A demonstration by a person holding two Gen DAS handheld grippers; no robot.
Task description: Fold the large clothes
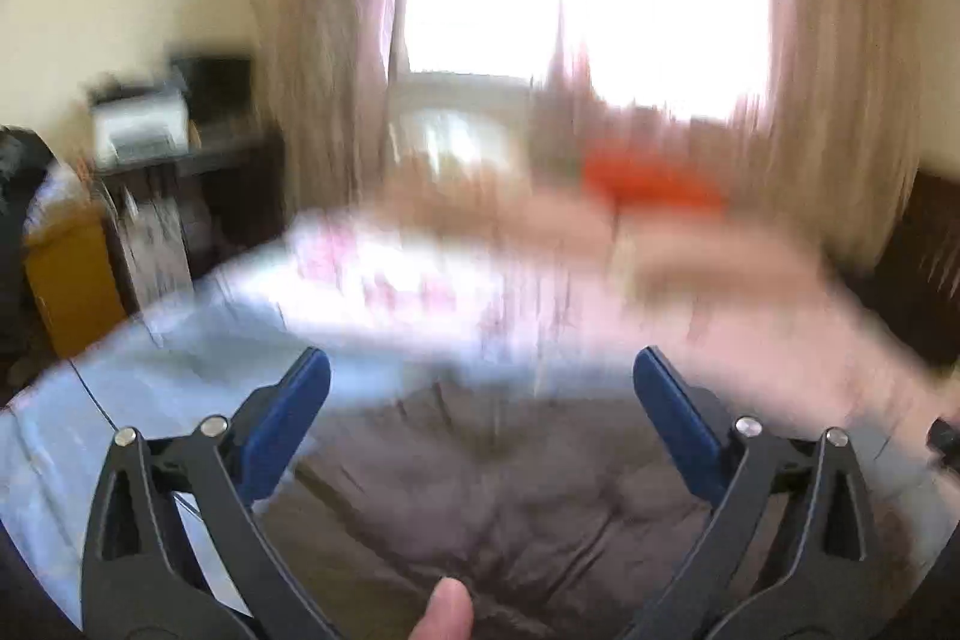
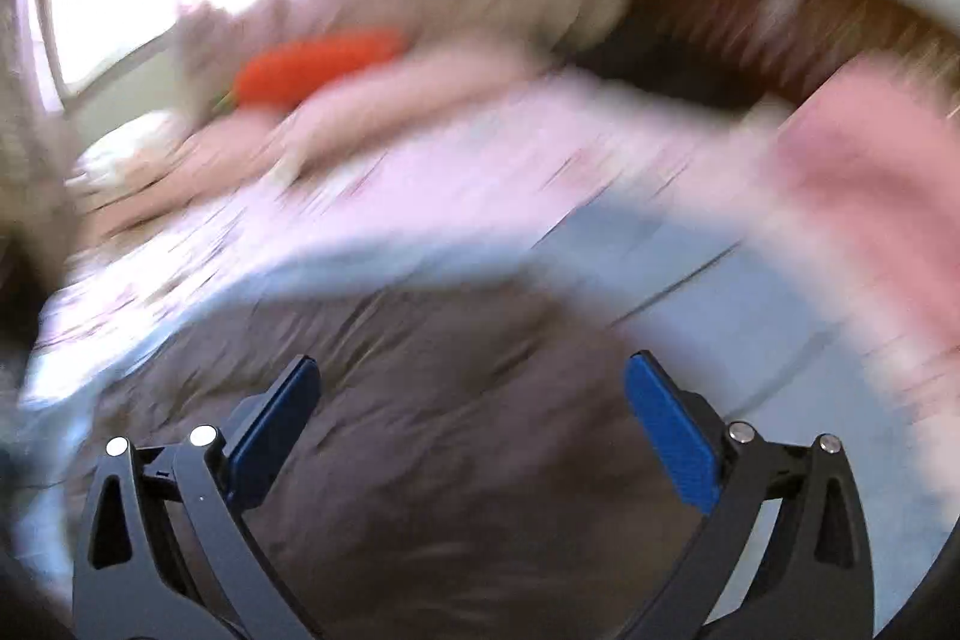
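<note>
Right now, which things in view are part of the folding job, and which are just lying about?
Job: brown garment; left gripper, open; right gripper, open.
Lying about: orange item; pink cloth; printer; yellow bin.

Grey-brown garment (image 1: 492,508) on pale blue sheet (image 1: 180,358); orange item (image 2: 318,64) behind.

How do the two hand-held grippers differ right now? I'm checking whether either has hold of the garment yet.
The left hand-held gripper looks level across the bed, with little of the brown garment before it; the right hand-held gripper tilts down, so the garment fills its view. A fingertip shows below the left one, none by the right. Both are wide open, blue pads apart, holding nothing.
</note>
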